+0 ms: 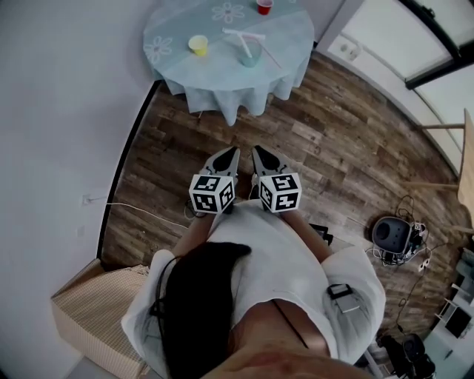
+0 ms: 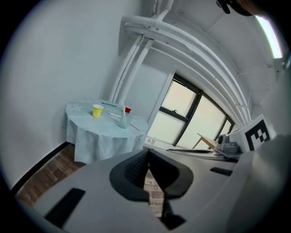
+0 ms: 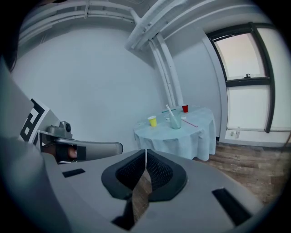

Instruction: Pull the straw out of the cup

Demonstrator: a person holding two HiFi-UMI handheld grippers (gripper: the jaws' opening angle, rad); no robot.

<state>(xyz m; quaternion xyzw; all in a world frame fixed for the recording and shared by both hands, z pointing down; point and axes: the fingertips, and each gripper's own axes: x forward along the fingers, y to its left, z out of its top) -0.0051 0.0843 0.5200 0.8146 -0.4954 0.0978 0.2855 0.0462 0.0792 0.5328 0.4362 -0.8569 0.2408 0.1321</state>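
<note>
Progress stands at the approach stage: no part of the extraction is done. The straw [image 1: 242,44] stands tilted inside the clear cup [image 1: 250,56], its upper end projecting above the rim. The clear cup sits on the round table [image 1: 185,22], close to the near edge and right of the middle. A yellow cup [image 1: 198,45] stands toward the near-left edge, a red cup [image 1: 264,7] at the far edge, and a loose white straw [image 1: 248,34] lies on the cloth just behind the clear cup. The left gripper [image 1: 228,154] and the right gripper [image 1: 261,152] are held side by side over the wooden floor [image 1: 333,133], well apart from the table and pointing toward it. In each gripper view the jaws meet at the tips with nothing between them, so both tools are closed and empty. Judged from this layout, the whole task remains: close the distance to the table, open one gripper, set its jaws on the projecting part of the straw, close, and draw the straw up and clear of the rim. The other gripper would probably be needed to steady the clear cup, which looks light enough to tip.
</note>
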